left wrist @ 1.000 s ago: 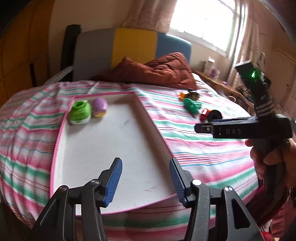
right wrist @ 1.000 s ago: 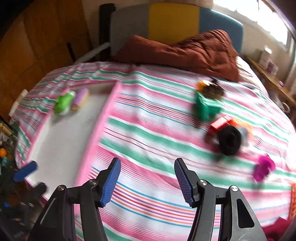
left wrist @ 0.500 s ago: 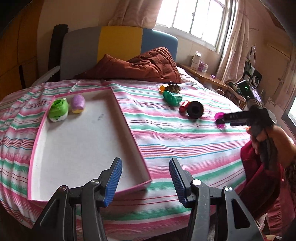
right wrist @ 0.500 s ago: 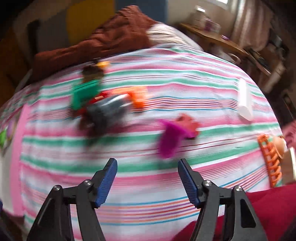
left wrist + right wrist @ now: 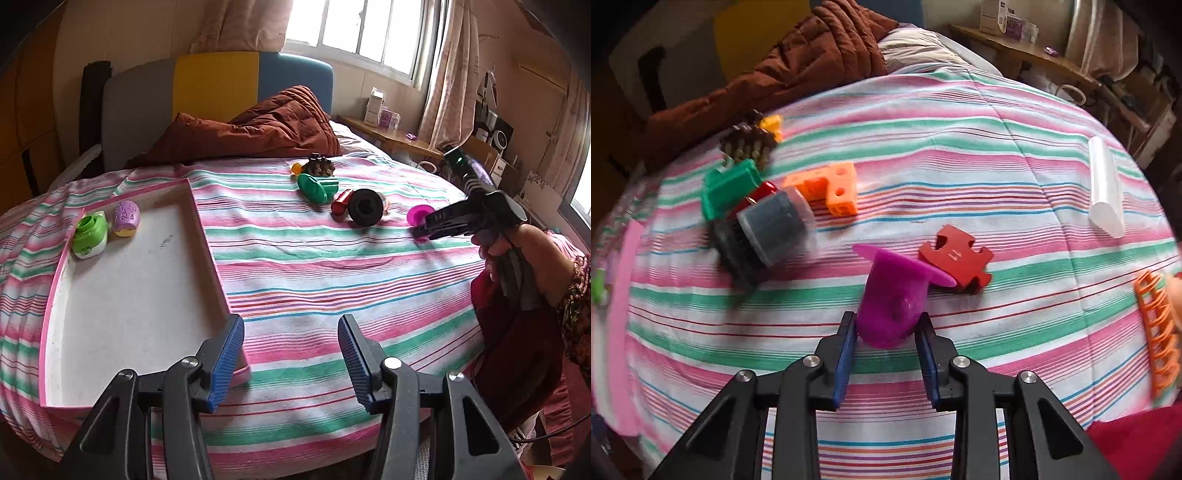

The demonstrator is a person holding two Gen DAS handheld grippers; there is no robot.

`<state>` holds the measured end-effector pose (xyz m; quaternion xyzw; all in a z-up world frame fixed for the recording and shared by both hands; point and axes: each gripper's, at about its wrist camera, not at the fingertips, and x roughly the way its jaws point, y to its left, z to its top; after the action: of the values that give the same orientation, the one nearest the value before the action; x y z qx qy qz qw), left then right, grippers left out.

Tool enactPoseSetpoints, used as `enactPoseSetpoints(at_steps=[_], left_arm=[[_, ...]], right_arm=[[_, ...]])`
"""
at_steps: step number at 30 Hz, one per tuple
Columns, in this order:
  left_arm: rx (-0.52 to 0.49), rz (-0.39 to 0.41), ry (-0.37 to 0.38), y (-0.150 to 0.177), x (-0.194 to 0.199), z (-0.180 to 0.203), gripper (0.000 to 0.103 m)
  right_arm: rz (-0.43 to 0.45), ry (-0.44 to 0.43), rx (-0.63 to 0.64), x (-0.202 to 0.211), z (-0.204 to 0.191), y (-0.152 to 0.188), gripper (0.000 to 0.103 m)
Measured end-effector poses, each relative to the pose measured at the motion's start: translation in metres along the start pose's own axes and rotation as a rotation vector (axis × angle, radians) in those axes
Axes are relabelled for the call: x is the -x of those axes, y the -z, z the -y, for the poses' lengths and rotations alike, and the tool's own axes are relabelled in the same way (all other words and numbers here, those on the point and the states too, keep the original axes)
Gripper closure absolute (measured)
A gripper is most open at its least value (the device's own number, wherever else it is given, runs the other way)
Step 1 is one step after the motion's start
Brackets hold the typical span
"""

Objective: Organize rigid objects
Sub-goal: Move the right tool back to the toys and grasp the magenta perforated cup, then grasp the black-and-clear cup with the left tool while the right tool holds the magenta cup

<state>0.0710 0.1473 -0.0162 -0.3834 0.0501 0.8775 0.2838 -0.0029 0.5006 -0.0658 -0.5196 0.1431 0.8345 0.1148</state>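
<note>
Pointing steeply down at striped bed [image 5: 960, 155], right claw [image 5: 888, 341] closing, ribbed blue pads flanking purple flanged cup [image 5: 892, 295] at lower centre. Smooth plastic cup lies on side, long axis running up frame, flange far, rounded base near. Left claw [image 5: 291, 360] wide, empty, beside pink-rimmed tray [image 5: 208, 236].

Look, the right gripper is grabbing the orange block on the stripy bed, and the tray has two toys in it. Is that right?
Not quite. The right gripper is closing around the purple cup, not the orange block, as the right wrist view shows. The tray does hold two toys.
</note>
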Motion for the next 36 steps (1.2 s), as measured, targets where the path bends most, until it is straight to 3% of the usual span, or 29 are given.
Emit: enactPoseSetpoints(at_steps=[7, 13, 16, 23, 30, 36], left_arm=[[-0.005, 0.005, 0.012, -0.009, -0.009, 0.015, 0.049], [-0.025, -0.004, 0.043, -0.016, -0.020, 0.032, 0.049], [-0.041, -0.004, 0.057, -0.021, -0.025, 0.040, 0.049], [-0.034, -0.013, 0.077, -0.043, -0.046, 0.054, 0.049], [-0.021, -0.016, 0.083, -0.102, -0.088, 0.072, 0.049], [-0.035, -0.053, 0.034, -0.159, -0.148, 0.091, 0.049]], right_arm=[[0.103, -0.163, -0.052, 0.027, 0.004, -0.002, 0.073], [0.063, -0.108, -0.004, 0.014, -0.005, -0.003, 0.071], [0.063, -0.093, 0.031, 0.009, -0.011, -0.009, 0.061], [0.046, -0.054, 0.075, 0.002, -0.013, -0.010, 0.071], [0.046, -0.032, 0.082, 0.006, -0.013, -0.006, 0.071], [0.042, -0.042, 0.045, 0.005, -0.005, -0.009, 0.071]])
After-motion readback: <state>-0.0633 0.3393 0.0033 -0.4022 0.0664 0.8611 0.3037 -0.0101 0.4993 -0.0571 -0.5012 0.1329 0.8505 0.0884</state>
